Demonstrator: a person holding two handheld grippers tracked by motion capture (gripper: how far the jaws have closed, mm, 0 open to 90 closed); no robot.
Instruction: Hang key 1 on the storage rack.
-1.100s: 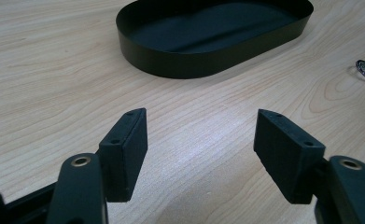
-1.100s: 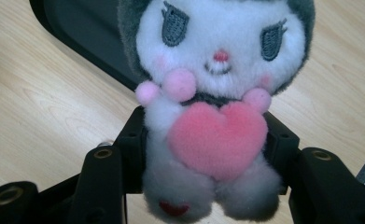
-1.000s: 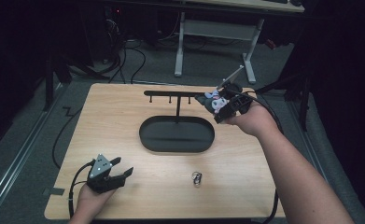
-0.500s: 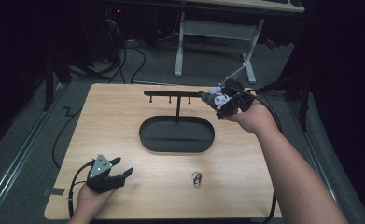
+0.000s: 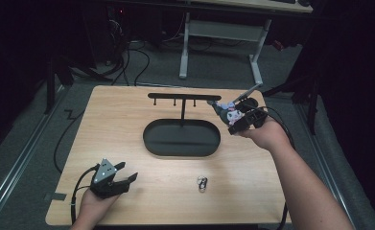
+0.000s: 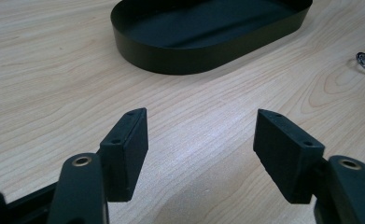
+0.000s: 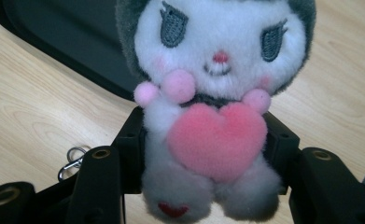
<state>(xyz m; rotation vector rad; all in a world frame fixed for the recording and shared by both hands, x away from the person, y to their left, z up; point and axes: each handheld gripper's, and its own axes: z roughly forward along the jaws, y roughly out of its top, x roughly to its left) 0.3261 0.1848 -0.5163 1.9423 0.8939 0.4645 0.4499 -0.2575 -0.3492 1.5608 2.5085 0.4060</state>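
Plush grey and white, the toy [image 7: 213, 116] sits squeezed between your right gripper's [image 5: 242, 117] jaws, held above the table [image 5: 127, 143] just right of the black hanger stand's [image 5: 182, 98] bar; its ears are cut off in the right gripper view. Your left gripper [image 5: 109, 178] rests near-left, jaws spread wide on nothing. The small metal clip [image 5: 202, 183] is hard to make out.

Table [image 5: 127, 120]: pale wood, smooth, visible grain. Oval tray [image 6: 208, 32]: matt black metal. Plush toy [image 7: 213, 93]: soft fuzzy cloth, embroidered eyes. Key ring [image 5: 202, 182]: shiny metal. Gripper pads [image 6: 126, 149]: matt black plastic.
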